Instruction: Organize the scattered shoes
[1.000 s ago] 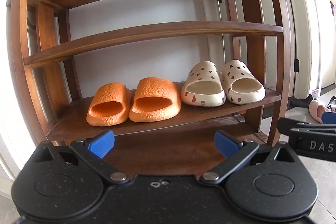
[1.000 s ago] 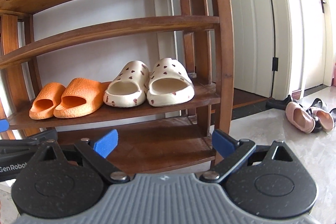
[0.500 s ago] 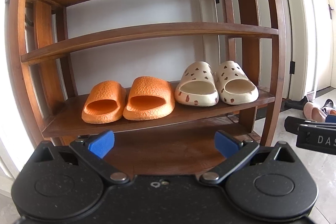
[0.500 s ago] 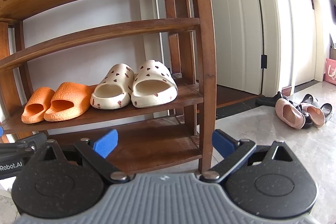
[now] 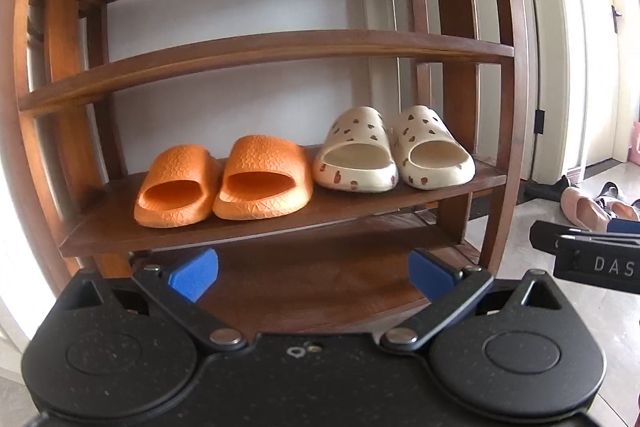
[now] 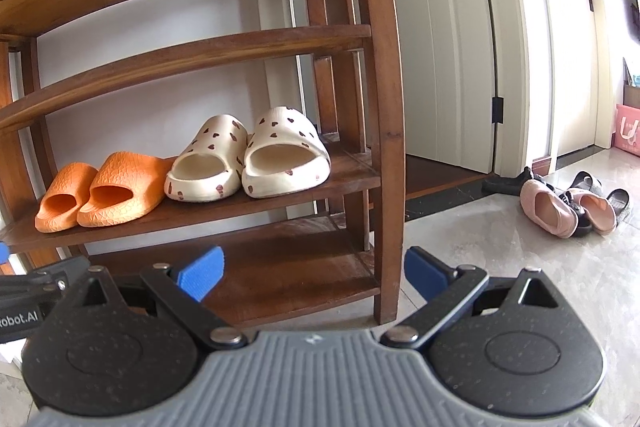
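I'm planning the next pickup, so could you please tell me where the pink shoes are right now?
In the right wrist view, the pink shoes lie on the floor at the right, past the wooden rack, tangled with dark shoes near the white door.

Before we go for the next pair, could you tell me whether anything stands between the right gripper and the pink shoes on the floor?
Nothing visible does: open floor tile lies between the right gripper and the pink shoes; the rack post stands left of that path.
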`<state>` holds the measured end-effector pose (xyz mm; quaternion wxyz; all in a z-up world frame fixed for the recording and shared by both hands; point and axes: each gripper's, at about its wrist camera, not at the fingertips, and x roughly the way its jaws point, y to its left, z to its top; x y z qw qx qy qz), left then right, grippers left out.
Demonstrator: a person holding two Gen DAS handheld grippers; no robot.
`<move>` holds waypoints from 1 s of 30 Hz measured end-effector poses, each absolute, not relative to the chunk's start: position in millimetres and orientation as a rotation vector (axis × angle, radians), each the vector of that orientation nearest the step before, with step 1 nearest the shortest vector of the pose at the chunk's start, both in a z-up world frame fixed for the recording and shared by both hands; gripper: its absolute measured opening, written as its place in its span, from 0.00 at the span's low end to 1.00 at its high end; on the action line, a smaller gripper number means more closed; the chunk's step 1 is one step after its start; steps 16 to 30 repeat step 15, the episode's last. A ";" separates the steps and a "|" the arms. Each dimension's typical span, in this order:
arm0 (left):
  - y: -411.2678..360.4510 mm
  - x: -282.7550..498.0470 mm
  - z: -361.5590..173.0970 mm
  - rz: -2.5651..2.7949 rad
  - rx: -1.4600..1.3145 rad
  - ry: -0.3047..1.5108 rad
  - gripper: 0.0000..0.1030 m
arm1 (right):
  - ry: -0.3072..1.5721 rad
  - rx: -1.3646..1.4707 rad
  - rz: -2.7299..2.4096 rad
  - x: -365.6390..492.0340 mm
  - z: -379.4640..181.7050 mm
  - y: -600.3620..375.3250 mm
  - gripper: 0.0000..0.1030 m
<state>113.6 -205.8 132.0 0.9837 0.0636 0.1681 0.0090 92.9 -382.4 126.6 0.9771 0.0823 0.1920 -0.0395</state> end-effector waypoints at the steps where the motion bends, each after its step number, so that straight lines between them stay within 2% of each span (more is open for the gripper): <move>1: -206.2 113.1 131.6 0.020 0.130 0.336 0.99 | 0.388 0.169 -0.079 92.7 125.9 -381.9 0.96; 30: -204.3 107.8 135.0 0.025 0.084 0.351 1.00 | 0.398 0.173 -0.077 86.1 122.4 -379.5 0.96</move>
